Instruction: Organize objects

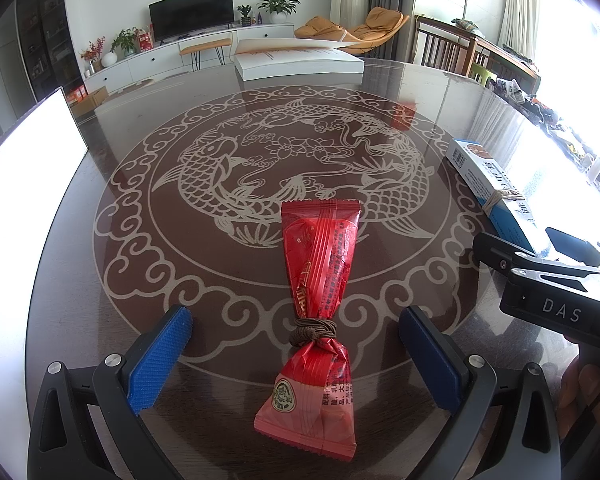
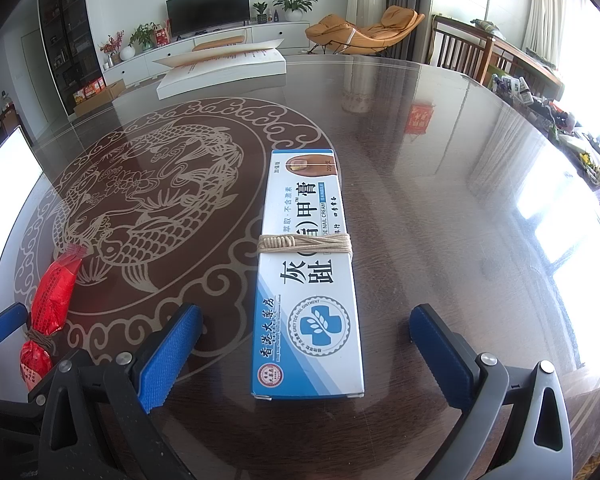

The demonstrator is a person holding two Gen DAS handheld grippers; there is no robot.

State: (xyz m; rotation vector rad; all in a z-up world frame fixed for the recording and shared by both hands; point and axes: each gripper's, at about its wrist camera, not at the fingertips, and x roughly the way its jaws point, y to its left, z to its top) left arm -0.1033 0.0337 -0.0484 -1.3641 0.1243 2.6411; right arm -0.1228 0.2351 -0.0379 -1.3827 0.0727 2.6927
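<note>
A red snack packet (image 1: pixel 318 308), cinched at its waist by brown cord (image 1: pixel 314 332), lies on the dark glass table (image 1: pixel 80 280). My left gripper (image 1: pixel 296 344) stands open around it, blue pads on either side, not touching. A long blue-and-white cream box (image 2: pixel 308 276), bound by pale twine (image 2: pixel 304 245), lies lengthwise between the open fingers of my right gripper (image 2: pixel 308 344). The red packet (image 2: pixel 48 312) shows at the right wrist view's left edge, the box (image 1: pixel 496 188) at the left wrist view's right edge. The right gripper's body (image 1: pixel 548 292) appears beside the left one.
A thick white book (image 1: pixel 300 60) lies at the table's far edge. A bright white panel (image 1: pixel 28 160) stands at the left. Wooden chairs (image 2: pixel 468 52) and a cluttered sideboard (image 2: pixel 564 120) flank the right side. The koi pattern (image 1: pixel 284 168) marks the table's middle.
</note>
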